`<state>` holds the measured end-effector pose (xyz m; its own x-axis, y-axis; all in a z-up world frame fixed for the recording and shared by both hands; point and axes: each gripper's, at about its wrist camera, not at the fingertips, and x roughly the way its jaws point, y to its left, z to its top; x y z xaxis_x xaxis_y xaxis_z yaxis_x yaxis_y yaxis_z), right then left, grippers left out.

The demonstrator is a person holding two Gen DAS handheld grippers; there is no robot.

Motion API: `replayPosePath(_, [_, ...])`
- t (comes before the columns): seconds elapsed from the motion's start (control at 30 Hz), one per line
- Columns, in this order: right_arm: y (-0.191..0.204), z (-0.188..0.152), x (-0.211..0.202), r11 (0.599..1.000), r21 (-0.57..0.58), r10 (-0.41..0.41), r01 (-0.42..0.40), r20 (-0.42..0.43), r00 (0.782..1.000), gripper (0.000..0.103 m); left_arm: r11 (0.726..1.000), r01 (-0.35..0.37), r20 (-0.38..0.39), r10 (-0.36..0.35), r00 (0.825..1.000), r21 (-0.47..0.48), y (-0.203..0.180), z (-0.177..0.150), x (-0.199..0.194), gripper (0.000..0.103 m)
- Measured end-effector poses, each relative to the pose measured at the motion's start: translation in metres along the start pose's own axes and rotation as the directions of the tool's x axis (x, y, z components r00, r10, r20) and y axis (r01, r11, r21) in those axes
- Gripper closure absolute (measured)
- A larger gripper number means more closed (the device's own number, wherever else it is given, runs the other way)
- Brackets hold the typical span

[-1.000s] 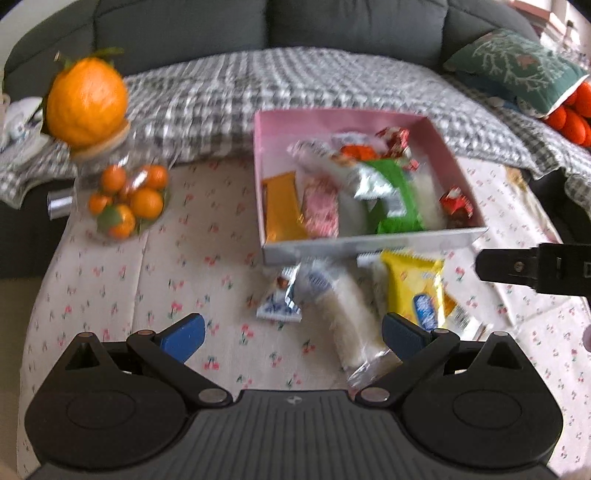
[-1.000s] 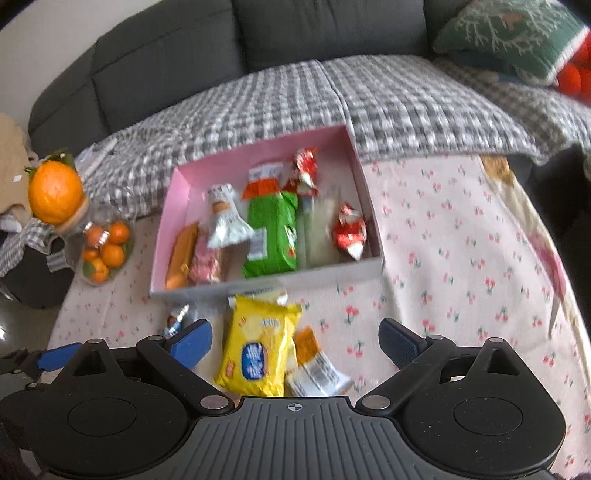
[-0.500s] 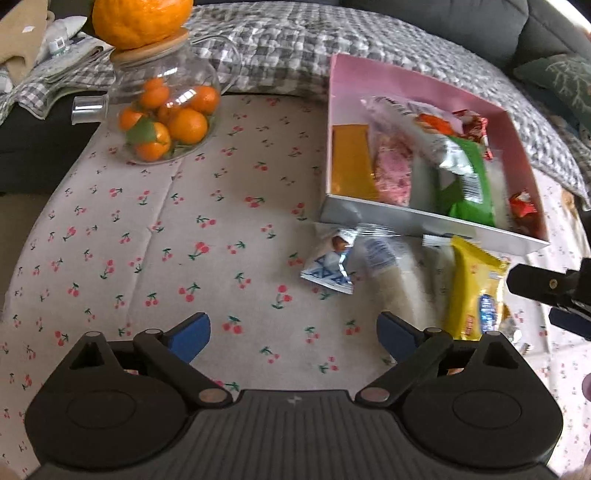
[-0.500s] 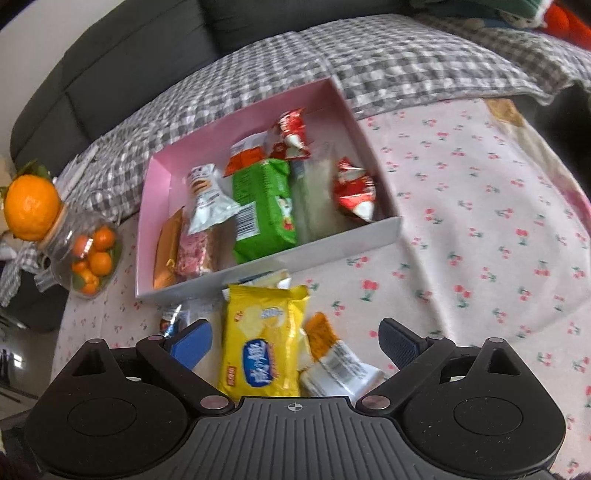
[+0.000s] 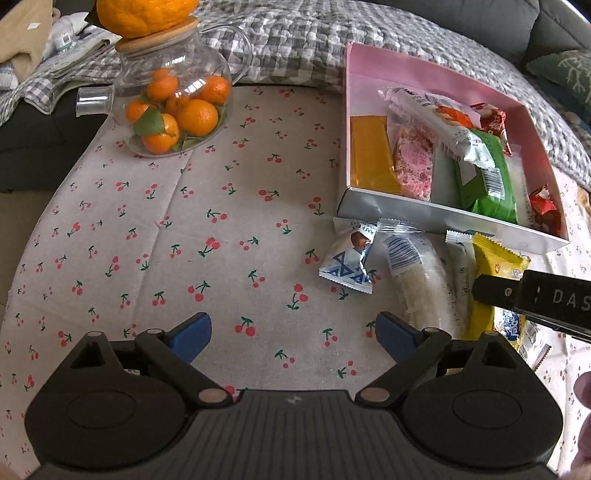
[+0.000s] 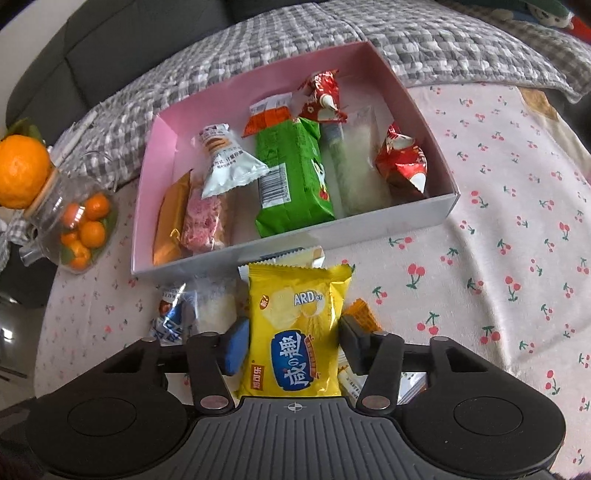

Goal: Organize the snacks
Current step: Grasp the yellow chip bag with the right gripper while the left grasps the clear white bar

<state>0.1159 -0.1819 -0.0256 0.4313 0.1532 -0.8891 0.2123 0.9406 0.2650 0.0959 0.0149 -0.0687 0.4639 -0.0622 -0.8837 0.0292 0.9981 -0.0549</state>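
The yellow chip bag (image 6: 295,332), printed "ARD" above Chinese characters, lies on the desk (image 6: 498,258) just before the pink box (image 6: 424,110), its long axis pointing at it. The right tongs (image 6: 293,343) have just closed on its sides; the left tongs (image 5: 291,332) hang open, empty.

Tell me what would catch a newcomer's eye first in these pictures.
Probably the yellow chip bag lying on the cherry-print tablecloth, with the right hand-held gripper, whose jaws have just been closing, squeezing its sides. Just behind it sits the pink box crowded with snacks, including a green packet. Off to the left stands a glass jar of small oranges with a big orange on its lid.
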Motion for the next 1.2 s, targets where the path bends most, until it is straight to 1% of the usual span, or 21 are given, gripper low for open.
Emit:
replayPosePath(0.13, [-0.007,0.003,-0.005,1.0,0.025,0.02,-0.019,-0.006,1.0,0.055,1.0,0.01,0.01,-0.01,1.0,-0.009,-0.003,0.001,0.0,0.01])
replayPosePath(0.2, [-0.012,0.005,-0.01,0.999,0.031,0.012,-0.012,0.001,1.0,0.055,1.0,0.019,0.013,-0.019,1.0,-0.019,-0.005,0.002,0.001,0.011])
replayPosePath(0.33, [-0.023,0.006,-0.015,0.999,0.039,-0.006,0.006,0.002,1.0,0.055,0.997,0.062,0.016,-0.061,0.998,-0.04,-0.014,0.004,0.001,0.015])
replayPosePath(0.43, [-0.031,0.006,-0.017,0.999,0.043,-0.024,0.024,-0.001,1.0,0.055,0.994,0.098,0.018,-0.097,0.995,-0.056,-0.023,0.004,0.003,0.024])
replayPosePath(0.5, [-0.037,0.006,-0.019,0.998,0.046,-0.033,0.032,0.0,0.999,0.055,0.99,0.119,0.02,-0.118,0.993,-0.072,-0.029,0.005,0.005,0.027])
replayPosePath(0.57, [-0.042,0.006,-0.021,0.998,0.049,-0.036,0.036,0.0,0.999,0.055,0.987,0.138,0.023,-0.136,0.99,-0.085,-0.034,0.006,0.007,0.033])
replayPosePath(0.6, [-0.044,0.006,-0.022,0.998,0.05,-0.038,0.038,0.0,0.999,0.055,0.986,0.145,0.025,-0.143,0.989,-0.086,-0.037,0.006,0.008,0.035])
replayPosePath(0.77, [-0.053,0.006,-0.024,0.998,0.056,-0.04,0.04,-0.004,0.999,0.055,0.984,0.161,0.024,-0.16,0.987,-0.081,-0.049,0.005,0.014,0.047])
replayPosePath(0.83, [-0.055,0.006,-0.023,0.998,0.057,-0.039,0.039,-0.008,0.999,0.055,0.983,0.167,0.018,-0.166,0.986,-0.082,-0.051,0.005,0.016,0.051])
replayPosePath(0.9, [-0.057,0.006,-0.023,0.997,0.06,-0.037,0.038,-0.012,0.999,0.055,0.985,0.158,0.025,-0.157,0.987,-0.07,-0.054,0.004,0.017,0.052])
replayPosePath(0.93, [-0.057,0.006,-0.022,0.997,0.062,-0.036,0.036,-0.013,0.999,0.055,0.986,0.159,0.026,-0.158,0.987,-0.055,-0.055,0.003,0.017,0.058])
replayPosePath(0.97, [-0.057,0.006,-0.022,0.997,0.065,-0.034,0.035,-0.014,0.999,0.055,0.986,0.163,0.024,-0.162,0.987,-0.044,-0.056,0.004,0.017,0.067])
replayPosePath(1.07, [-0.059,0.006,-0.022,0.997,0.072,-0.027,0.028,-0.015,1.0,0.055,0.988,0.155,0.014,-0.155,0.988,-0.023,-0.057,0.004,0.016,0.073])
replayPosePath(1.2, [-0.061,0.006,-0.023,0.997,0.072,-0.023,0.025,-0.019,1.0,0.055,0.987,0.161,-0.002,-0.161,0.987,0.007,-0.054,0.004,0.015,0.075])
